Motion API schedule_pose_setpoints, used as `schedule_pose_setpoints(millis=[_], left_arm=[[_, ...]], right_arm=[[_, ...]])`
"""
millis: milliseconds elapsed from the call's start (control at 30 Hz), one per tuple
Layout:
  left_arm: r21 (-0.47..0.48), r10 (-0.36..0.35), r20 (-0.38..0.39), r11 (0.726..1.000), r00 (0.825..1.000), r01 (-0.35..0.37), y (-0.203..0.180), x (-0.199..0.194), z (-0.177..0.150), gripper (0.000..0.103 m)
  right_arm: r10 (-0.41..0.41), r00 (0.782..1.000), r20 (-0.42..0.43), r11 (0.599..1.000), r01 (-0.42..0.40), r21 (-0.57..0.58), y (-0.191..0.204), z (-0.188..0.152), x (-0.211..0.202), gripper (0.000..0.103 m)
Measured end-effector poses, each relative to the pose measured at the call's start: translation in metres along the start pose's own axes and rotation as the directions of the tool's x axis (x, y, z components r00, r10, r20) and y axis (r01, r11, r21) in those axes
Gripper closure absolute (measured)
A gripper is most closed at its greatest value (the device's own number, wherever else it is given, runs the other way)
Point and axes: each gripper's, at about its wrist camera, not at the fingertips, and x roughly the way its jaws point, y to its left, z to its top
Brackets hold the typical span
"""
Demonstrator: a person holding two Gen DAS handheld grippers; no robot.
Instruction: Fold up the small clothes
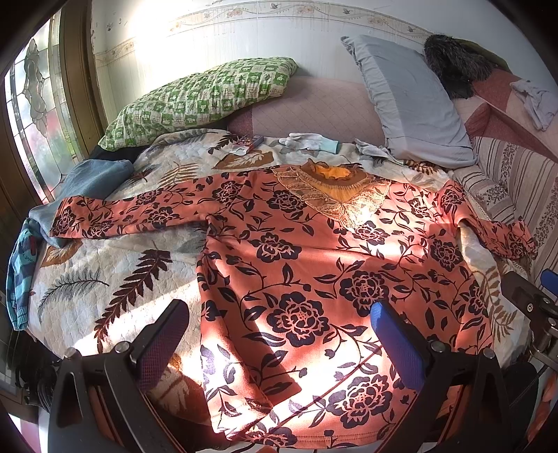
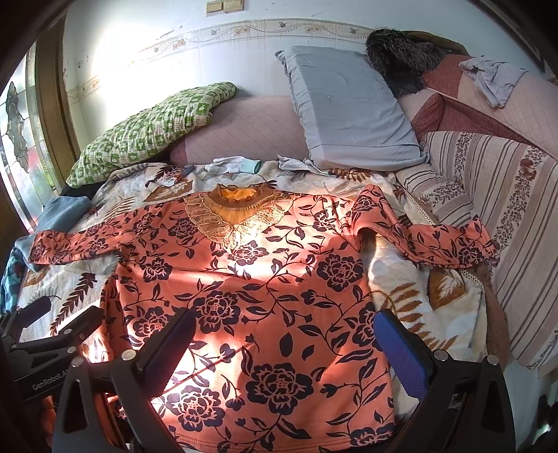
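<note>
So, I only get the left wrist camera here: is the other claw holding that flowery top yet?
Observer: No. The right claw is open, its fingers apart over the floral top's lower half, gripping nothing.
Operator: What's higher up that wall?
Observer: Two tan switch plates, right at the top.
Operator: Any writing on my claw?
Observer: Yes, "GenRobot" is printed on the body of the left claw.

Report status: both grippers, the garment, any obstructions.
Left gripper open, right gripper open, both empty above the hem. Orange black-flowered long-sleeved top flat on leaf-print blanket, sleeves spread, unfolded. Nothing lying on it.
</note>
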Motion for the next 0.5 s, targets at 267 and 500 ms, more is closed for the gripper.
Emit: schedule_pose_setpoints(millis=[267, 500], left_arm=[[-0.105, -0.119, -0.134, 0.989, 0.984, 0.106, 0.040, 0.028, -0.018, 0.000], [-0.281, -0.182, -0.332, 0.956, 0.926, 0.087, 0.093, 0.075, -0.071, 0.000]], right_arm=[[0.039, 0.997, -0.066, 0.999, -0.040, -0.016, -0.019, -0.008, 0.011, 0.000], [0.125, 0.902, -0.412, 0.984, -0.059, 0.170, -0.137, -0.058, 0.082, 0.000]])
